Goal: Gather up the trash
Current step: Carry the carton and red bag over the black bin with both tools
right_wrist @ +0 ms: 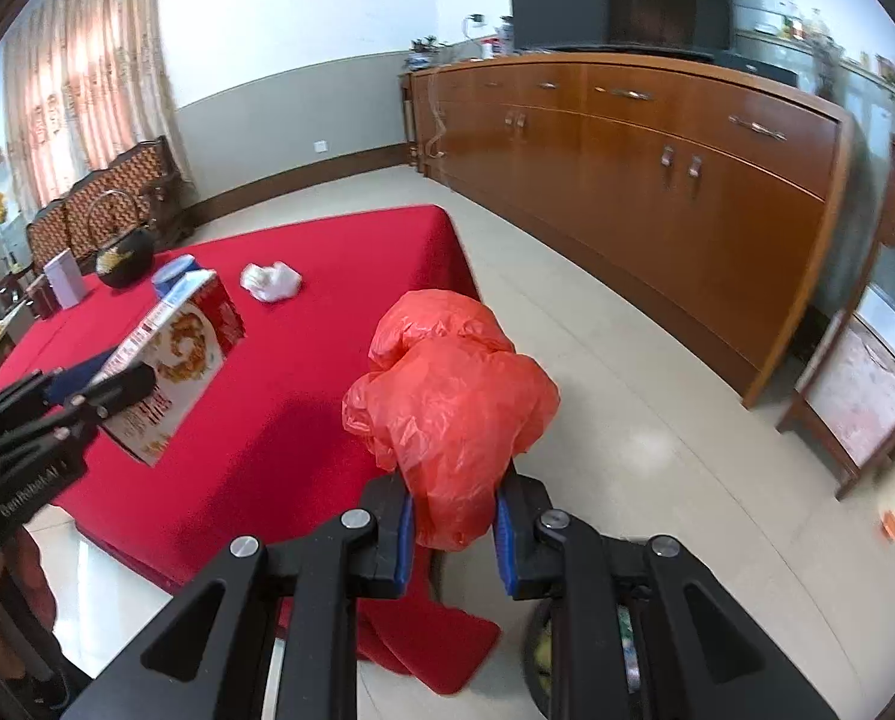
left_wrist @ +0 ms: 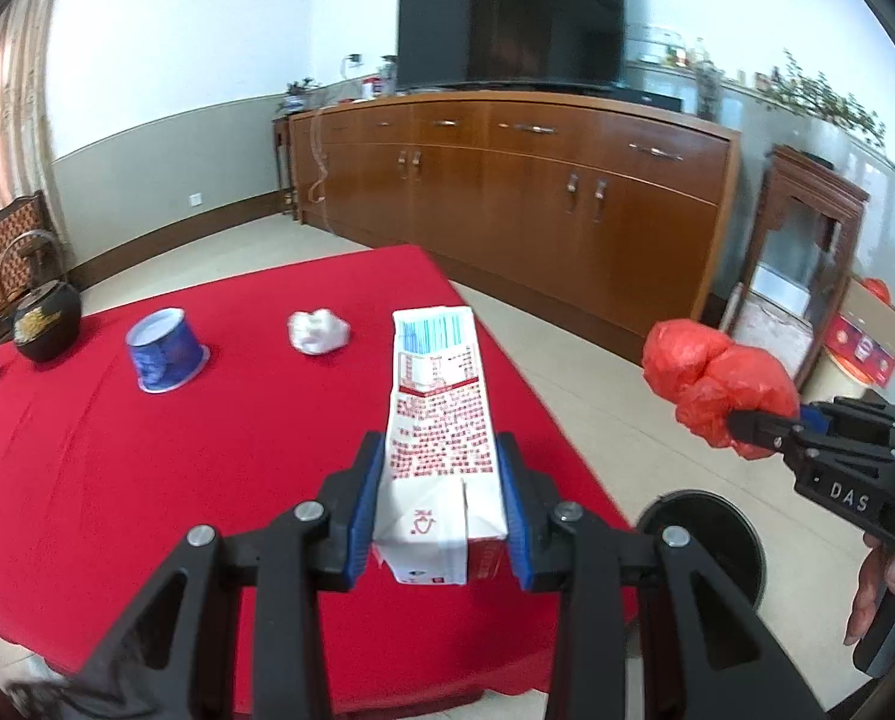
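The left claw is clamped on a carton by its lower end, held above the near edge of the bench; the right claw pinches a crumpled red bag beyond the bench's right edge, over the floor. A dark round bin sits just below the bench's right corner. The bag is gripped only by a thin fold, so it may slip free in transit; the carton, held at one end, could pivot and miss the bin. A blue cup and a white wad remain farther back on the bench. Writing: "DAS" on the right claw, "GenRobot.AI" on the left; the carton's print is too small to read.
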